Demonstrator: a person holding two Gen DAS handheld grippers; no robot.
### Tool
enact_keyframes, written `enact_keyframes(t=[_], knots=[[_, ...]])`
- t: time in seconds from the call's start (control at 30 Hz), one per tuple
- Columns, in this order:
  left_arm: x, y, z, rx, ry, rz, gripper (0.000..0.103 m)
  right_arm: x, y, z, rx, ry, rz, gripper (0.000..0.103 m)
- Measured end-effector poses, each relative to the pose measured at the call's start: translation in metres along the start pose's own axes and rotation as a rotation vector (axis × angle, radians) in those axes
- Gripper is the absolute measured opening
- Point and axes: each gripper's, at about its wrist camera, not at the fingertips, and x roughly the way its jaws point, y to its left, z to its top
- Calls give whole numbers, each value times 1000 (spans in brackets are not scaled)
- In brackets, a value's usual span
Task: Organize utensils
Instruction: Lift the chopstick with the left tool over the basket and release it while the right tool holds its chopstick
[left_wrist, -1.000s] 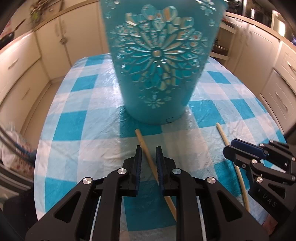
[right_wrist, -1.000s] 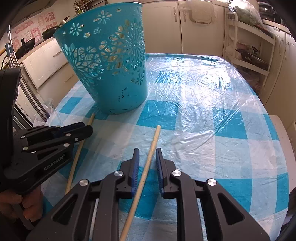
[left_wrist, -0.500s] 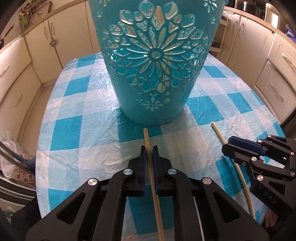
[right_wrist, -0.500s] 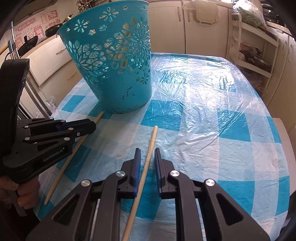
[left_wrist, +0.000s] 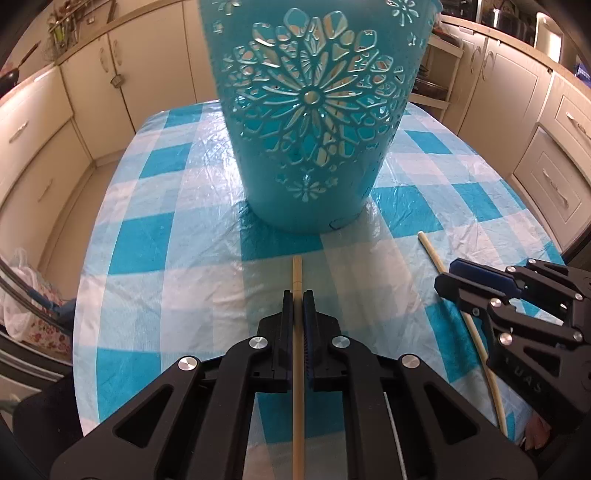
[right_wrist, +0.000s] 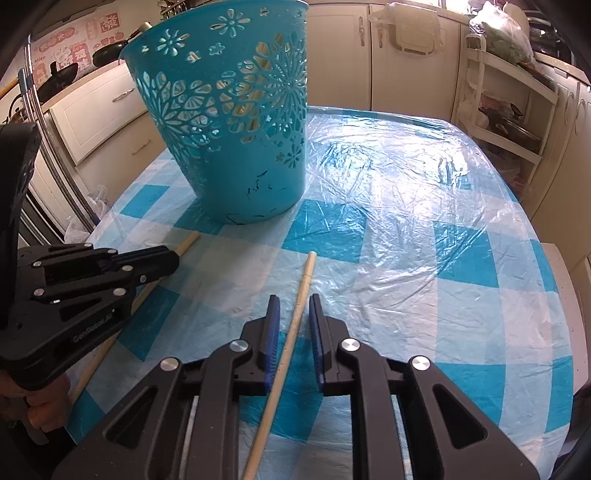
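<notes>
While your left gripper (left_wrist: 297, 295) pinches one light, stiff chopstick (left_wrist: 297, 273) lower-centre, your right gripper (right_wrist: 293, 308) straddles another chopstick (right_wrist: 300, 295), unclosed.

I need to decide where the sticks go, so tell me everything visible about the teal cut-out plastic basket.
The teal plastic basket is a round, tapered bin, wider at the rim than at the base. Flower-shaped cut-outs pierce its wall around one large central bloom; the lower band is solid, with dark scuff marks. It stands upright on the blue-and-white checked tablecloth, beyond both grippers, and neither touches it. Pale stick-like shapes show through the holes.
</notes>
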Motion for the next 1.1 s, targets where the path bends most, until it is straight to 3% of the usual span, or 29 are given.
enact_keyframes(t=[0.27, 0.73, 1.1], knots=[[-20, 14, -8, -51, -29, -43, 5, 0, 5, -1, -32, -1, -33, 17], [-63, 66, -10, -249, -148, -221, 5, -1, 4, -1, -22, -4, -20, 17], [-103, 61, 10, -233, -249, -242, 5, 0, 4, -1, -20, -5, -15, 18]])
